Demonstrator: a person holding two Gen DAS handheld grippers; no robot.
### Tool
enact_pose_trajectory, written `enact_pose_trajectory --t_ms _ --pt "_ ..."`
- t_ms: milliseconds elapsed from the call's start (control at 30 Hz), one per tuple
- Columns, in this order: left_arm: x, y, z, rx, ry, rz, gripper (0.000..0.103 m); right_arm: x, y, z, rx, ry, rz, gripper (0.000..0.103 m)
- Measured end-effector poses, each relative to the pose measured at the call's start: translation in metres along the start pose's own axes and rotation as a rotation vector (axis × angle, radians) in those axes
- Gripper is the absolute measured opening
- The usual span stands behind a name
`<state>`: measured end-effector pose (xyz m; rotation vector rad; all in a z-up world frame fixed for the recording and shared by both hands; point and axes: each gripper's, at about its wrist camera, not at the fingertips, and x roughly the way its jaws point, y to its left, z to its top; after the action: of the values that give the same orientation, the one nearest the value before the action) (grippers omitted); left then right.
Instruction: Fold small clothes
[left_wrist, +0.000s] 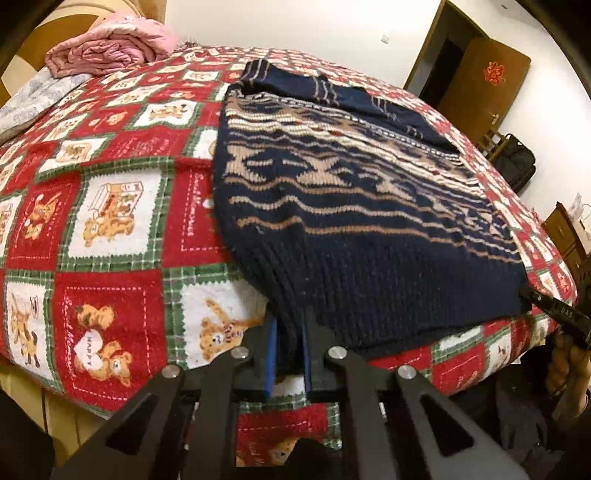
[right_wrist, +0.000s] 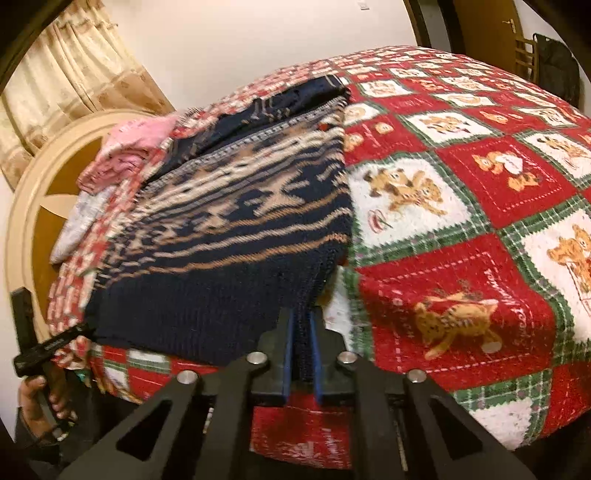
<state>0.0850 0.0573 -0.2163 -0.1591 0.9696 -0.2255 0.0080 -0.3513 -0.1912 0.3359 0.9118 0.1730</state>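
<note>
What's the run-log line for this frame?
stage: hem grasp | left gripper: shut on sweater hem corner | right gripper: shut on opposite corner | sweater: flat on bedspread

Readable text on the bedspread and the far gripper

"HAPPY" stands on a white heart (left_wrist: 85, 349) held by bears on the bedspread (left_wrist: 122, 229), at 8 o'clock; "DAS" shows on the right gripper (left_wrist: 554, 314), at 3 o'clock. Cursive stitched lettering is illegible.

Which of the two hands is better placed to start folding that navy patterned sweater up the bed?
Neither clearly. The left gripper is shut on the sweater hem at its left corner, and the right gripper is shut on the hem's right corner. Both hold equally, so the fold probably needs them lifting together over the teddy-bear blanket.
</note>
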Motion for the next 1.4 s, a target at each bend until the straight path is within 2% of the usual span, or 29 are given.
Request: enact_pose_trajectory --t_ms 333,533,900,1133,1400 --pt "-0.031 0.008 0.02 -0.05 -0.121 -0.107 0.011 -0.022 0.002 0.013 0.037 -0.07 0.119 0.006" --pt "-0.032 0.011 0.033 -0.057 -0.152 -0.119 0.011 -0.032 0.001 0.03 0.061 -0.109 0.169 0.006" --pt "-0.039 0.003 0.097 -0.035 -0.243 -0.124 0.01 -0.047 0.013 0.108 0.012 -0.222 0.148 0.006" --pt "-0.021 0.009 0.136 -0.075 -0.239 -0.138 0.01 -0.035 0.015 0.156 0.01 -0.234 0.123 0.006" --pt "0.0 0.006 0.173 -0.057 -0.223 -0.115 0.01 -0.008 0.021 0.194 0.005 -0.224 0.102 0.006"
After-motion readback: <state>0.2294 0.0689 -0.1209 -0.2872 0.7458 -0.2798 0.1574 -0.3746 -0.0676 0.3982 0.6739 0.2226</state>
